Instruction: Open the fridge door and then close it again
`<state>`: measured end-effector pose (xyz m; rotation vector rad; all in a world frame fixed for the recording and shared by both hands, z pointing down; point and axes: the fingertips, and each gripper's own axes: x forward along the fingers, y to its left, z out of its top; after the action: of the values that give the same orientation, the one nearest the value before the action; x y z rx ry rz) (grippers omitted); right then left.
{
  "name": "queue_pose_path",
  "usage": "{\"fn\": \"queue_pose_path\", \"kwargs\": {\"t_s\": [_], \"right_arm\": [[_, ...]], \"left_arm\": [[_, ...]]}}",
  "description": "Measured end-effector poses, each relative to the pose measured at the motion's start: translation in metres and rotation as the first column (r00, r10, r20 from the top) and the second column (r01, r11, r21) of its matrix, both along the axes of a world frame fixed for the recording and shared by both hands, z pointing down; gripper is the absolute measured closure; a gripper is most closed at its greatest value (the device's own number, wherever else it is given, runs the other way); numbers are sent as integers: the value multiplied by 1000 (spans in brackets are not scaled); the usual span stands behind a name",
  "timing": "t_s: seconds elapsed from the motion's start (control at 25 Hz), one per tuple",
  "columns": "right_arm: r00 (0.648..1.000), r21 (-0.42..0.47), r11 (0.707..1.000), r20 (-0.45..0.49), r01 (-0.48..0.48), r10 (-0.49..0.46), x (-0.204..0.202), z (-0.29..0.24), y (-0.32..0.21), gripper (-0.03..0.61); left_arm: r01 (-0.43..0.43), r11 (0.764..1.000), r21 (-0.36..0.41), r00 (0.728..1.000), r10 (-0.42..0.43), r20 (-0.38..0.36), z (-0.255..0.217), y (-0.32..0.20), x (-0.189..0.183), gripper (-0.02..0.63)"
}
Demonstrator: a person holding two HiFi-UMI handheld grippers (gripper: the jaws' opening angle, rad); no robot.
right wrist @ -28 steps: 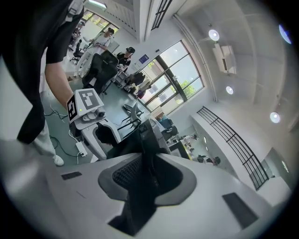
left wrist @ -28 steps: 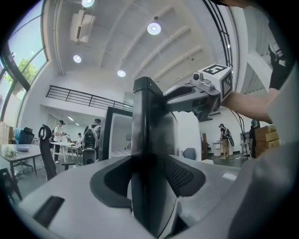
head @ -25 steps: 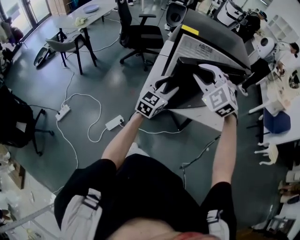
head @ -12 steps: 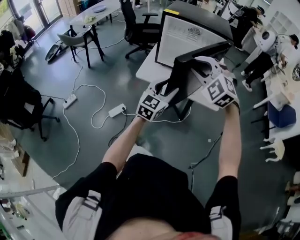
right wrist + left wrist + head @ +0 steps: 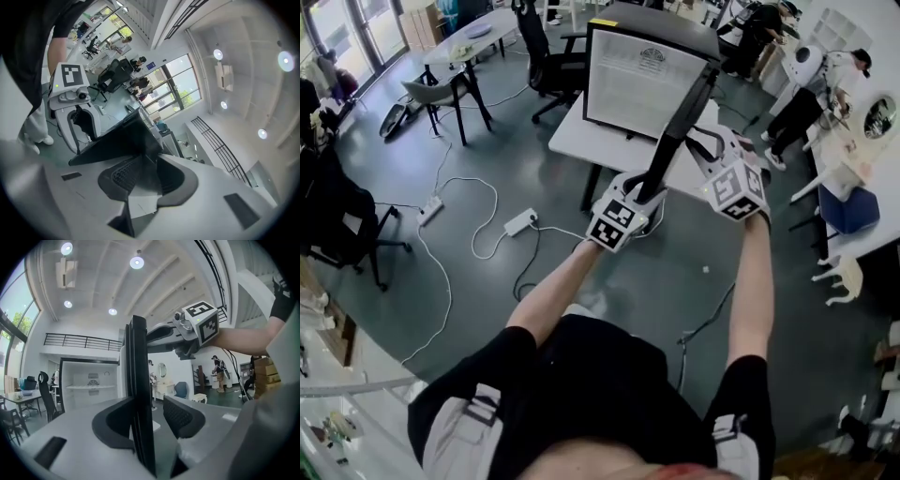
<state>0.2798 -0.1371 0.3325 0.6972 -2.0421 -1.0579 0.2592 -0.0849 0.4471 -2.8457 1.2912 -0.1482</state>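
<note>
Head view, read left to right. A white power strip (image 5: 523, 222) with its looping cables lies on the grey floor (image 5: 487, 281), and a black office chair (image 5: 546, 58) stands behind it. A white table (image 5: 581, 141) carries the fridge (image 5: 642, 84), whose pale interior faces the camera. The fridge door (image 5: 680, 122) is swung wide open and shows edge-on as a dark bar running from the cabinet's upper right corner down toward the person. The left gripper (image 5: 649, 190) meets the near, lower end of this bar. In the left gripper view the door's edge (image 5: 139, 380) stands upright between the jaws, lying against the left pad with a gap to the right pad. The jaws are closing on the edge but do not yet clamp it. Further right and higher along the same edge sits the right gripper (image 5: 701, 148), its marker cube turned upward. In the right gripper view the dark door panel (image 5: 122, 138) runs down into the jaws, which are closed on its edge with both pads against it. Both of the person's forearms reach forward from the bottom of the frame to the grippers. At the far right, other people (image 5: 797, 84) stand beside white furniture, well apart from the fridge.
</note>
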Motion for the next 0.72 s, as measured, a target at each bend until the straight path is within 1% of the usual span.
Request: {"fn": "queue_pose_path", "kwargs": {"t_s": [0.12,0.16,0.24,0.28,0.32,0.36,0.44,0.48,0.52,0.56,0.6,0.64,0.68,0.72], "right_arm": [[995,21,997,73,-71,70,21,-3,7,506],[990,21,995,103,-95,92,27,-3,9,527],[974,2,990,181,-140,138,38,2,12,556],[958,-19,986,236,-163,163,43,5,14,575],[936,-46,982,299,-182,187,47,6,15,575],[907,-72,978,365,-197,210,50,6,17,575],[835,-114,970,494,-215,243,53,4,24,575],[790,-136,966,556,-220,258,54,4,29,575],[736,-162,961,618,-223,276,56,6,35,575],[671,-194,955,680,-226,297,59,10,43,575],[596,-230,946,736,-226,322,64,15,52,575],[520,-271,938,782,-216,345,69,23,62,578],[451,-311,932,816,-189,363,75,34,71,583],[396,-345,926,837,-153,377,78,47,79,583]], "left_arm": [[-37,999,-8,999,37,-5,-1,7,24,423],[-49,999,-11,999,48,-3,-2,8,30,427],[-61,998,-26,998,61,-4,-1,9,37,473],[-63,997,-36,998,63,-8,-1,10,37,522],[-63,997,-42,998,63,-17,-3,12,37,552],[-61,997,-44,998,59,-33,-7,13,35,567],[-40,998,-42,996,36,-87,-17,18,28,590],[-21,999,-47,992,15,-122,-20,19,23,597],[1,998,-57,987,-10,-158,-23,21,16,605],[24,997,-70,981,-37,-190,-23,23,10,610],[45,996,-82,975,-61,-211,-23,26,4,612],[60,995,-83,975,-77,-210,-21,30,0,614],[69,995,-67,981,-80,-178,-18,34,-1,614],[73,997,-39,989,-77,-126,-15,39,0,614]]}}
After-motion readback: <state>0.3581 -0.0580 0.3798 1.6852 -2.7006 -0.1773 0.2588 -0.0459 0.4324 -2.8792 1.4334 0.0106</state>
